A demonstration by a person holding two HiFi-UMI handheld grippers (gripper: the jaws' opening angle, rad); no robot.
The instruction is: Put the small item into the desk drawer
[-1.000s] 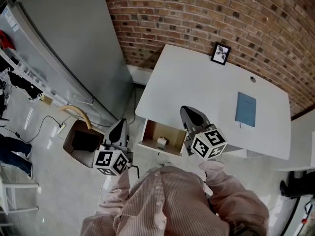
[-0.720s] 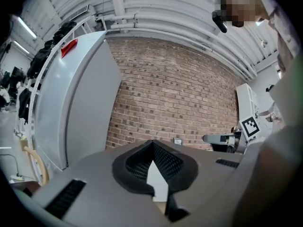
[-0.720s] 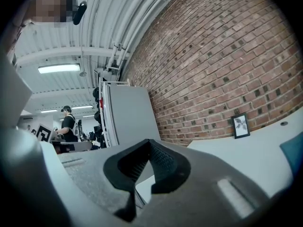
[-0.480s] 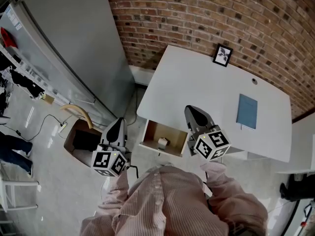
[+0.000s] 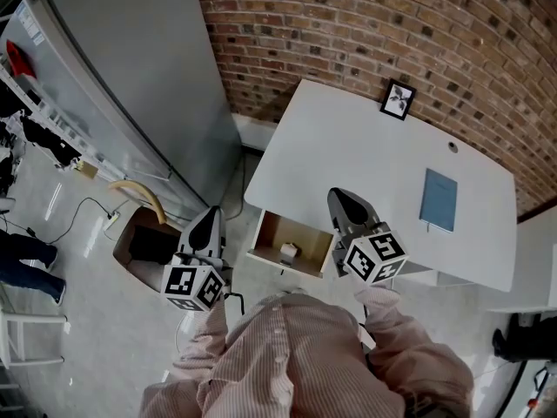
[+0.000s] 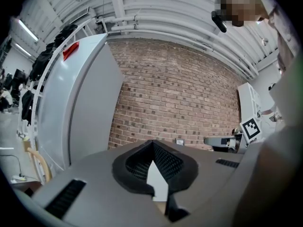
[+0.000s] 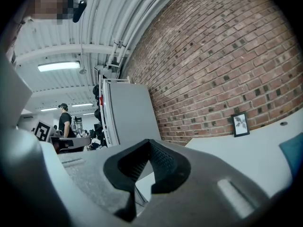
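The desk drawer stands pulled out from the front left of the white desk. A small pale item lies inside it. My right gripper hovers over the desk's front edge, just right of the drawer, shut with nothing held. My left gripper is left of the drawer, off the desk and over the floor, also shut and empty. In the left gripper view the jaws meet at the tips. In the right gripper view the jaws are closed too.
A framed picture stands at the desk's back edge and a blue notebook lies at its right. A brown box sits on the floor at left, beside a tall grey cabinet. Behind is a brick wall.
Almost nothing: both grippers hold their places and stay shut, and the drawer stays open with the item in it. The head view has shifted slightly.
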